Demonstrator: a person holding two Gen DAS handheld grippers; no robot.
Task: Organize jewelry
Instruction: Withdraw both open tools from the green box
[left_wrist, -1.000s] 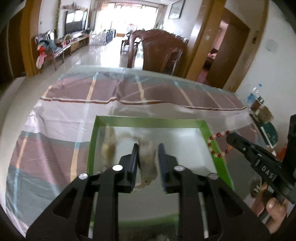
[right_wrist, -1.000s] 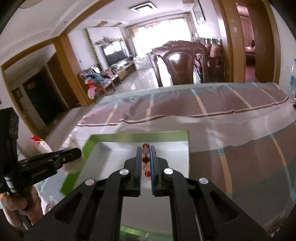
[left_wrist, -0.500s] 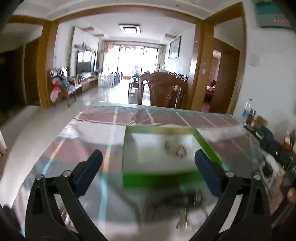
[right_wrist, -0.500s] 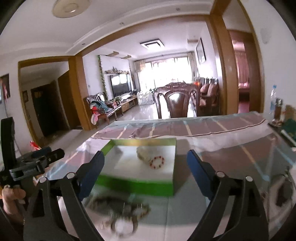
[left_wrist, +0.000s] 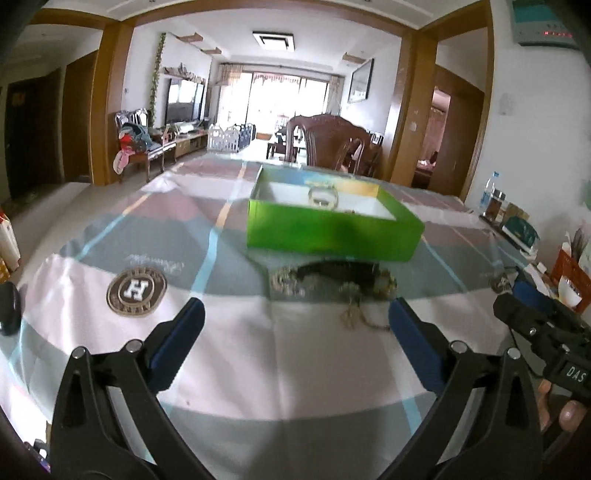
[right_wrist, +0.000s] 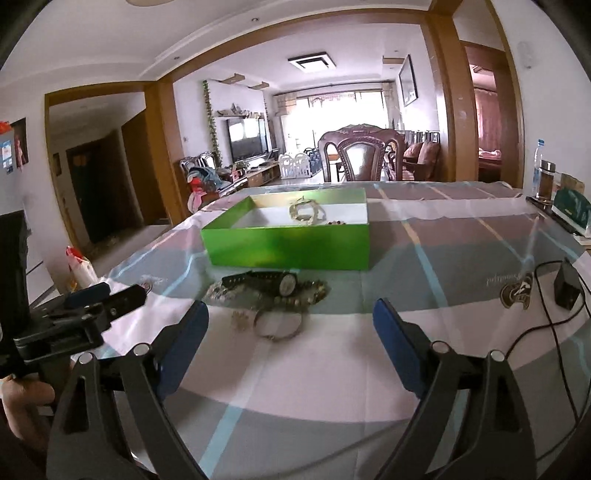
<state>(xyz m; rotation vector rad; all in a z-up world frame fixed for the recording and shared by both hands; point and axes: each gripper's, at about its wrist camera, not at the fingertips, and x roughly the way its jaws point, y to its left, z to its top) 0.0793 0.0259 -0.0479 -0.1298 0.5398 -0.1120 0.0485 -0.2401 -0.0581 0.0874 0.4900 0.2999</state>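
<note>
- Fingers on both grippers were spread wide, nothing between them.
- L gripper (left_wrist: 295, 332) hung low over the tablecloth (left_wrist: 229, 369), pointed at the jewelry pile.
- Round "H" logo (left_wrist: 136, 291) sat on the cloth, left of the pile.
- Green box (right_wrist: 288, 240) stood mid-table w/ a pale bracelet (right_wrist: 306, 212) and a red bead bracelet (right_wrist: 334, 222) inside; beads barely visible over the wall.
- Loose pile lay just in front of the box: black watch (right_wrist: 266, 280), dark bead strands (right_wrist: 310, 291), metal bangle (right_wrist: 277, 325), small sparkly piece (right_wrist: 240, 318).
- R gripper (right_wrist: 291, 332) hovered near the bangle, not touching.
- Black adapter w/ cable (right_wrist: 565, 288) sat far right.
</note>
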